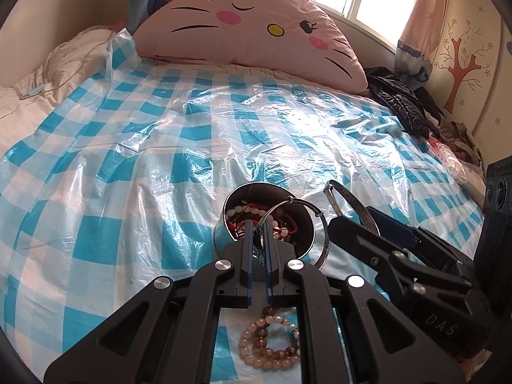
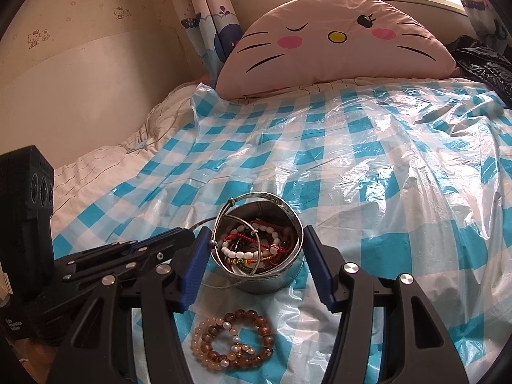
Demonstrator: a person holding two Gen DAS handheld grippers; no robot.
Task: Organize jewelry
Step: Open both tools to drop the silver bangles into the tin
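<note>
Right wrist: round metal tin (image 2: pixel 272 280), beaded bracelets (image 2: pixel 232 340)

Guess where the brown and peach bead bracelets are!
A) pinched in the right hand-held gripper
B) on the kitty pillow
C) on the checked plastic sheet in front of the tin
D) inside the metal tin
C: the bead bracelets lie on the blue-checked plastic sheet, just in front of the round metal tin, outside it.

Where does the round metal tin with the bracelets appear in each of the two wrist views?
Left wrist: metal tin low centre, just beyond the gripper tips.
Right wrist: tin low centre, between the open fingers.
Shared landmark: the beaded bracelets lying on the plastic sheet just in front of it.
</note>
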